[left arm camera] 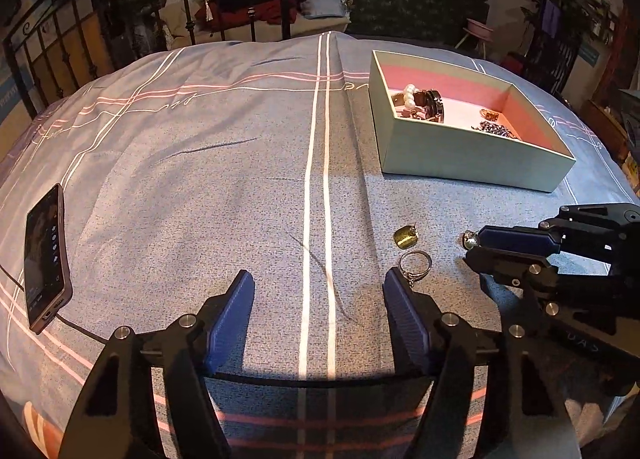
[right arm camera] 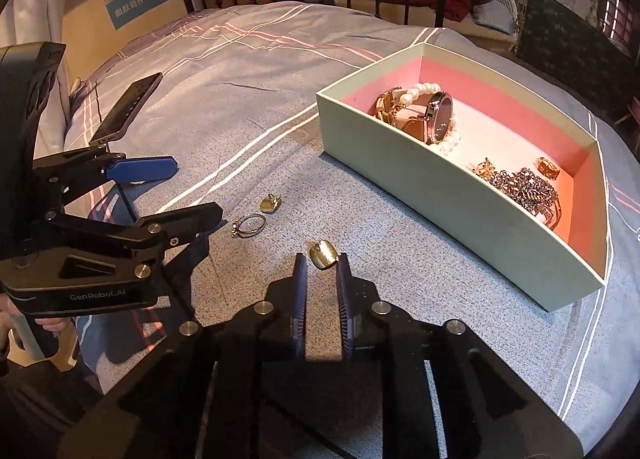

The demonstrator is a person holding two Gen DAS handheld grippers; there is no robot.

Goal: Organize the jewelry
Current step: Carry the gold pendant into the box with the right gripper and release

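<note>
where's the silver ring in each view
Left wrist: ring lower right of centre, just past the left tongs' right finger.
Right wrist: ring left of centre, beside the left tongs.
Shared landmark: gold earring just beyond it, toward the box.

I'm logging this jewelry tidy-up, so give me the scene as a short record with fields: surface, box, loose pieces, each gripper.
surface: striped bedspread
box: open, pink-lined box holding a watch, pearl bracelet and other pieces
loose pieces: ring, gold earring, second gold earring
left gripper: open, holding nothing
right gripper: fingertips either side of the second gold earring; grip unclear
other: phone on the bedspread
</note>
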